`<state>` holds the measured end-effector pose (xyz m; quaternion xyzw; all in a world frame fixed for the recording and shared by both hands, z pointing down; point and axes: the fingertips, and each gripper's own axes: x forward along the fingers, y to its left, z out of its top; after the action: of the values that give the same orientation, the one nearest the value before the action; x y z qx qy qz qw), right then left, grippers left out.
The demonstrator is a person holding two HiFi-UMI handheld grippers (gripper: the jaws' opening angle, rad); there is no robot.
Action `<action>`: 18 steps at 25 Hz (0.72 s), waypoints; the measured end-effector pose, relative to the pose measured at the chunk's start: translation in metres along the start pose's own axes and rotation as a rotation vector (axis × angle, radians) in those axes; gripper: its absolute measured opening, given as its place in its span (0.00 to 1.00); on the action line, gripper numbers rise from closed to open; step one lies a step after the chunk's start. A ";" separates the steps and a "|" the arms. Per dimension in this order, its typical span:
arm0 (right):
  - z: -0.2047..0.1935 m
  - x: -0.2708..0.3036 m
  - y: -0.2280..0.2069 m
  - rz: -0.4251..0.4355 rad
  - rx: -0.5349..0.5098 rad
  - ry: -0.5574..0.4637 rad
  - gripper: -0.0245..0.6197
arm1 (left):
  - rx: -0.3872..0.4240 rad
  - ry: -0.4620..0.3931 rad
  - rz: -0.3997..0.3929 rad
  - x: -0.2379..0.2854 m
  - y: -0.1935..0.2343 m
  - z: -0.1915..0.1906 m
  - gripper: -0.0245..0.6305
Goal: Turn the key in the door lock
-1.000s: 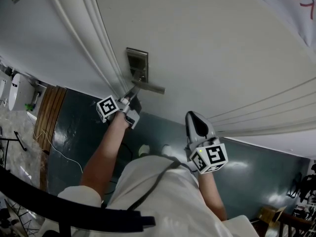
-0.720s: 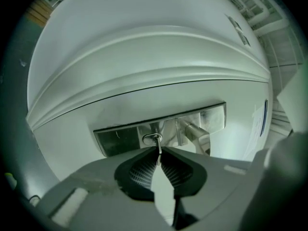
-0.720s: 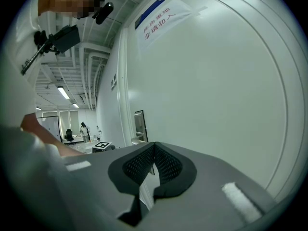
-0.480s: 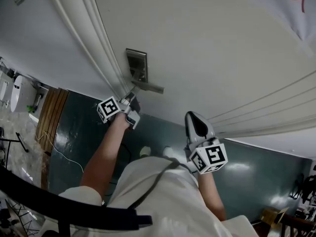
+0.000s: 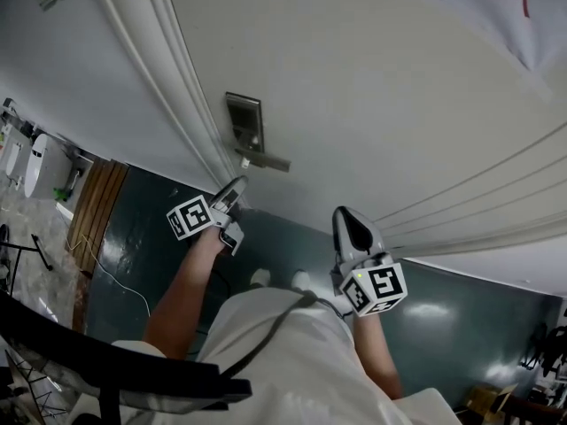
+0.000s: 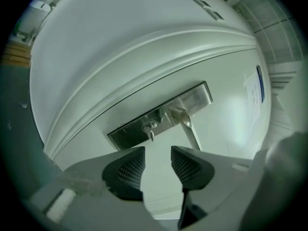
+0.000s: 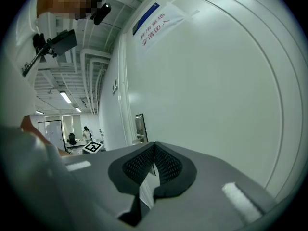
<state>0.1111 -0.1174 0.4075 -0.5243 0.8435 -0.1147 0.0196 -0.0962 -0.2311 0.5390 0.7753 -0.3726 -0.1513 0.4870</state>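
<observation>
On the white door (image 5: pixel 381 87), close to the frame moulding: one metal lock plate (image 6: pixel 159 115); key (image 6: pixel 150 128) seated in its keyhole; lever handle (image 6: pixel 189 127) on the same plate, just beside the key. Left gripper (image 6: pixel 158 161): near the plate and pointed at the key (touching neither); jaws have just been opening and stand wide apart; nothing between the pads. Right gripper (image 7: pixel 153 163): well to the right of the lock in the head view, near the door face; jaws closed pad to pad; nothing between them. Paper notice (image 7: pixel 155 19), red print under a blue strip: fixed high on the door. Dark green floor (image 5: pixel 142 237): below the door.
</observation>
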 end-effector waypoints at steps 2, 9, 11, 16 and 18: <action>0.002 -0.004 -0.001 0.002 -0.001 -0.004 0.05 | 0.066 0.009 0.002 -0.007 -0.014 -0.005 0.27; 0.011 -0.017 -0.010 -0.002 0.002 -0.023 0.05 | 0.282 0.022 -0.062 -0.018 -0.083 -0.019 0.16; 0.014 -0.021 -0.014 -0.009 0.003 -0.030 0.05 | 0.347 0.025 -0.088 -0.019 -0.105 -0.023 0.14; 0.020 -0.030 -0.017 -0.008 -0.008 -0.036 0.05 | 0.519 0.013 -0.126 -0.020 -0.152 -0.025 0.08; 0.023 -0.033 -0.016 -0.003 -0.010 -0.042 0.05 | 0.569 0.008 -0.142 -0.021 -0.168 -0.026 0.06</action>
<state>0.1441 -0.0989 0.3853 -0.5281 0.8426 -0.0996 0.0346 -0.0224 -0.1580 0.4025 0.9055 -0.3427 -0.0714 0.2397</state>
